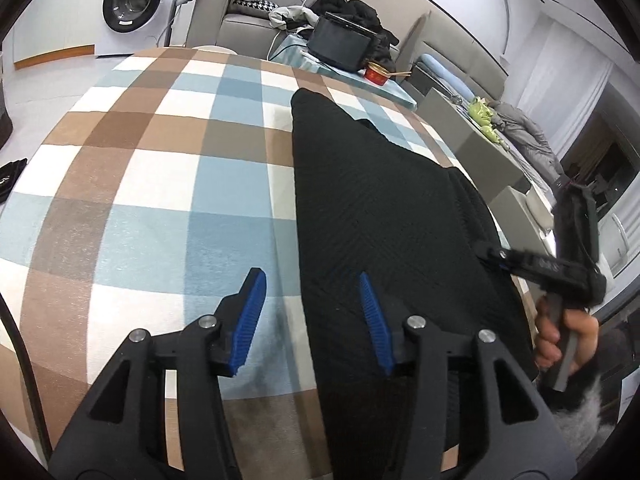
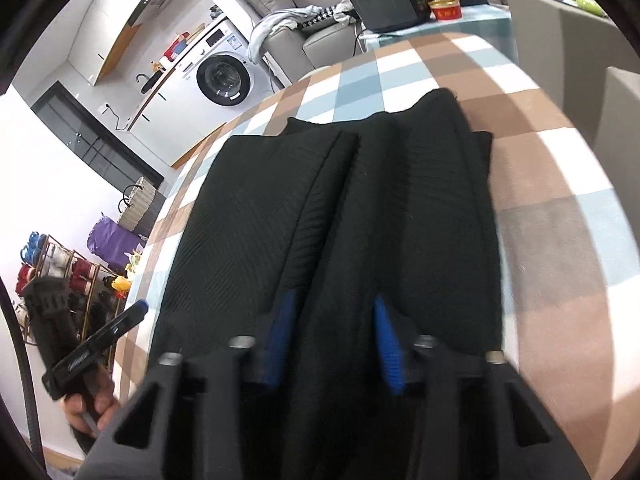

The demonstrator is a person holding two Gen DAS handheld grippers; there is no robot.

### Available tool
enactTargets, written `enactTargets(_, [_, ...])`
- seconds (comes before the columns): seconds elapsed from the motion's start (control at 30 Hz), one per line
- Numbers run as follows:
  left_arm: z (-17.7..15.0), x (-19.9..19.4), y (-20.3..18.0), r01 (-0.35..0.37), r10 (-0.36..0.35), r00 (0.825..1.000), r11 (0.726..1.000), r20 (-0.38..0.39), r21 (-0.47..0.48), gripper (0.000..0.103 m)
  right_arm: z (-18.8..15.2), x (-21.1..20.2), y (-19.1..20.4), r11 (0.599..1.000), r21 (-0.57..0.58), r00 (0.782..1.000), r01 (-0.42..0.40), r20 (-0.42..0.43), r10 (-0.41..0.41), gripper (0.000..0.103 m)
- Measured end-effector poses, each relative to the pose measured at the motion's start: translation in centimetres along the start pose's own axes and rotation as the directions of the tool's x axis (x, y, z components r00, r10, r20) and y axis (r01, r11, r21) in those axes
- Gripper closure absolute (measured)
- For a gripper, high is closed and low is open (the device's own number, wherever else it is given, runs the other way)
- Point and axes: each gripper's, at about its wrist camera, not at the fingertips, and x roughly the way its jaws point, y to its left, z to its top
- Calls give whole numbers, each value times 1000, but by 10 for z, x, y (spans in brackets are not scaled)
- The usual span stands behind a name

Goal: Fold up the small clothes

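A black ribbed knit garment lies lengthwise on the checked tablecloth, its sides folded inward into long lapped panels. My left gripper hovers open at the garment's near left edge, one blue pad over the cloth and the other over the knit. My right gripper stands low over the garment's near end. Its blue pads are apart, a raised fold runs between them, and no pinch shows. From the left wrist view the right gripper touches the garment's right edge, held by a hand.
At the table's far end a side table carries a black box and a red bowl. Behind stand a washing machine and a sofa with clothes. A shoe rack is on the floor at left.
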Motion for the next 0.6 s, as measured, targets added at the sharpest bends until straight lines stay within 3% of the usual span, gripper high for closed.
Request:
enactTargets(0.1, [-4, 1, -4, 6, -6, 1000, 1000, -12, 2, 58, 9, 7, 3, 1000, -2, 1000, 9, -5, -9, 98])
enactTargets(0.23, [-7, 1, -8, -4, 4, 1000, 1000, -16, 12, 58, 14, -22, 37, 986, -164, 995, 35, 101, -19, 99])
enactTargets(0.37, [-6, 1, -8, 2, -2, 1000, 1000, -18, 13, 58, 21, -49, 49, 973, -210, 984, 93, 171, -57, 99])
enactTargets(0.5, [-7, 6, -13, 4, -4, 999, 1000, -32, 26, 58, 27, -34, 24, 961, -161, 970, 223, 137, -202, 99])
enactTargets(0.6, [-10, 9, -15, 10, -8, 999, 999, -47, 31, 58, 23, -16, 5, 958, -135, 966, 252, 94, -241, 99])
